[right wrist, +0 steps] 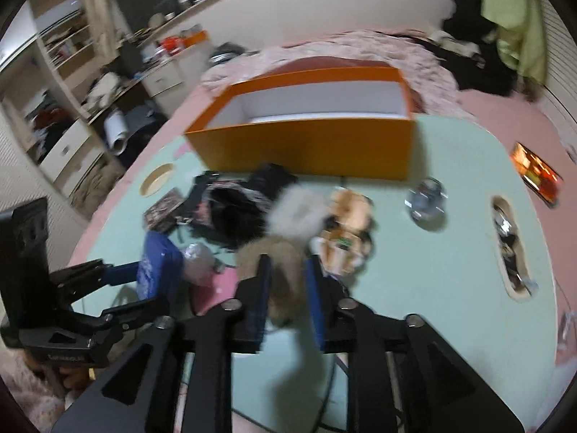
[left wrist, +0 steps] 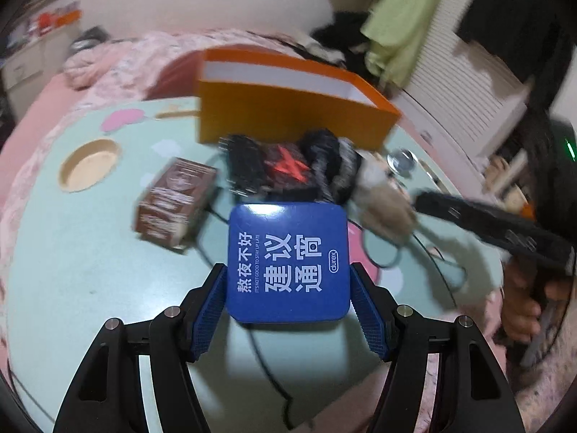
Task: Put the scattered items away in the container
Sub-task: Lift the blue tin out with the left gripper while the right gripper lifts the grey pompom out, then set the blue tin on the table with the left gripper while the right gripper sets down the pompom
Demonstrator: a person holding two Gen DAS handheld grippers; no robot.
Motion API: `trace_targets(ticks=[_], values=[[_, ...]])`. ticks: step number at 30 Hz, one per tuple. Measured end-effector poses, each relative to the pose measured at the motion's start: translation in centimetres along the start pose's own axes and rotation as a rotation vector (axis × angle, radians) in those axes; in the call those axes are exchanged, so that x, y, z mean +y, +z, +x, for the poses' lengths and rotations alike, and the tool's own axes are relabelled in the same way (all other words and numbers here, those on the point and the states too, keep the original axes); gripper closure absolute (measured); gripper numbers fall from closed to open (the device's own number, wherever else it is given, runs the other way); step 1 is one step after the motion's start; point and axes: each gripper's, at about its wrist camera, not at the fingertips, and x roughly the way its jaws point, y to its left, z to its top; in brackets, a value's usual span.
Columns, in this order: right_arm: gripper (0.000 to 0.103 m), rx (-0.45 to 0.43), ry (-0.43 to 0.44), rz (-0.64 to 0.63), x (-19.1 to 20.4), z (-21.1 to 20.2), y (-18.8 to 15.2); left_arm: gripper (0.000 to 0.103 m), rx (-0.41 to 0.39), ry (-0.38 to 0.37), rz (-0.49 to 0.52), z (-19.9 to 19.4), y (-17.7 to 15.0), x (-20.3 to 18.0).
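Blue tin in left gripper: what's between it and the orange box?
In the left wrist view, a black furry pile with a red mark lies on the table between the blue tin and the orange box, right against the box's front wall.

Right wrist view smeared: dark pile (right wrist: 234, 213) unreadable, fluffy thing (right wrist: 288, 270) half hidden behind right claw (right wrist: 286, 303) fingers; box (right wrist: 306, 148) floor mostly unseen.

Home bedroom: pink bed (left wrist: 119, 68) w/ rumpled blanket, hanging clothes (left wrist: 404, 18), cluttered shelves (right wrist: 68, 83).
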Motion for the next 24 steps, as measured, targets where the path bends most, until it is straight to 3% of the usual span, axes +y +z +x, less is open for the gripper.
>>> trace_targets(ticks=[1, 2, 3, 5, 8, 10, 11, 13, 24], values=[[0.057, -0.023, 0.0, 0.02, -0.5, -0.6, -0.4, 0.036, -0.015, 0.011, -0.027, -0.3, 0.0, 0.5], [0.042, -0.049, -0.007, 0.035, -0.9, -1.1, -0.9, 0.035, -0.024, 0.014, -0.049, -0.4, 0.0, 1.1], [0.033, -0.076, -0.023, 0.041, -1.1, -1.6, -1.4, 0.033, -0.027, 0.01, -0.058, -0.5, 0.0, 1.4], [0.032, -0.122, -0.081, 0.025, -1.2, -2.4, -2.5, 0.029, -0.017, 0.017, -0.048, -0.4, -0.3, 1.4], [0.032, -0.12, -0.157, -0.022, -0.8, -2.2, -4.0, 0.023, -0.003, 0.08, -0.001, 0.1, -0.9, 0.9], [0.031, -0.105, -0.183, -0.04, -0.4, -1.6, -4.8, 0.006, 0.009, 0.143, 0.053, 0.4, -1.3, 0.2], [0.025, -0.088, -0.204, -0.05, -0.2, -0.9, -5.0, 0.005, 0.022, 0.19, 0.091, 0.7, -1.6, -0.3], [0.001, -0.082, -0.32, -0.131, 1.0, 0.5, -5.2, 0.001, 0.029, 0.244, 0.162, 1.1, -2.1, -1.2], [0.0, -0.086, -0.272, -0.144, 0.2, 2.3, -4.9, 0.0, 0.005, 0.228, 0.146, 0.9, -2.4, -0.3]])
